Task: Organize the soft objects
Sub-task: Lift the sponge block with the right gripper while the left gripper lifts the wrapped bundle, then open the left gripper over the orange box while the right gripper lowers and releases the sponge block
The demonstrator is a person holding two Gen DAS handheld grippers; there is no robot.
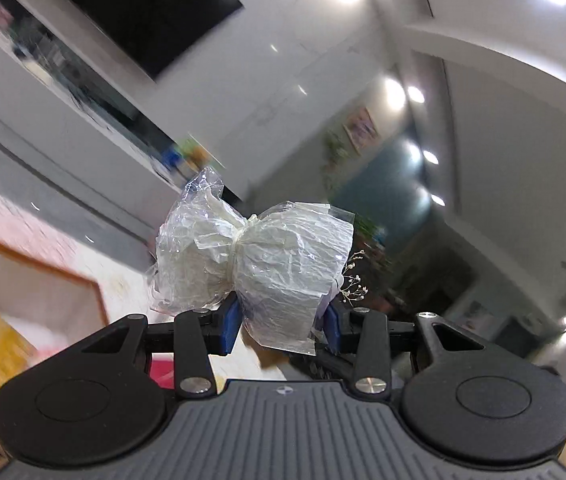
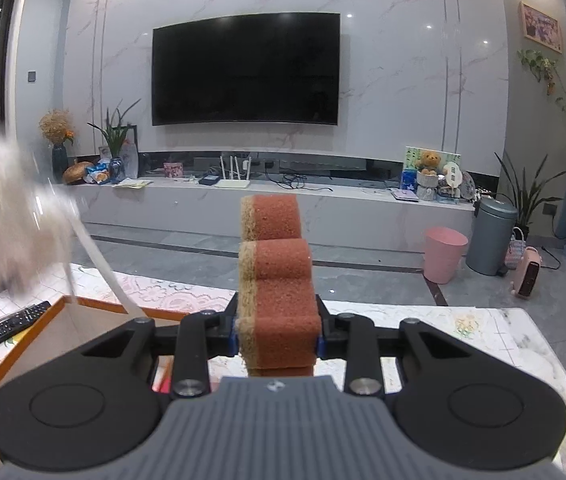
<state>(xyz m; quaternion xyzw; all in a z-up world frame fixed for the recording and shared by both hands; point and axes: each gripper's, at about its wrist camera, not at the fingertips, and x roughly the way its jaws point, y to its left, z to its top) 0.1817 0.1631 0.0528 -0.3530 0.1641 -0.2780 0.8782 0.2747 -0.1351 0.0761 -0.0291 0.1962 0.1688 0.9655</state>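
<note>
Sponge (image 2: 277, 280) is standing upright in your right tongs (image 2: 278, 340), which are pinching its lower end above the open box (image 2: 63, 320) at lower left, while your left tongs (image 1: 283, 328) are pinching a plastic-wrapped bundle (image 1: 259, 264) held mid-air.

Worktop (image 2: 483, 332): bare right half, passable. Left half: open cardboard box (image 2: 43, 344) and remote control (image 2: 7, 326) obstruct.

Home living room: wall TV (image 2: 246, 69) straight ahead of tongs, low console (image 2: 267, 204) beneath, houseplants (image 2: 529, 196) and bins (image 2: 444, 254) to right.
</note>
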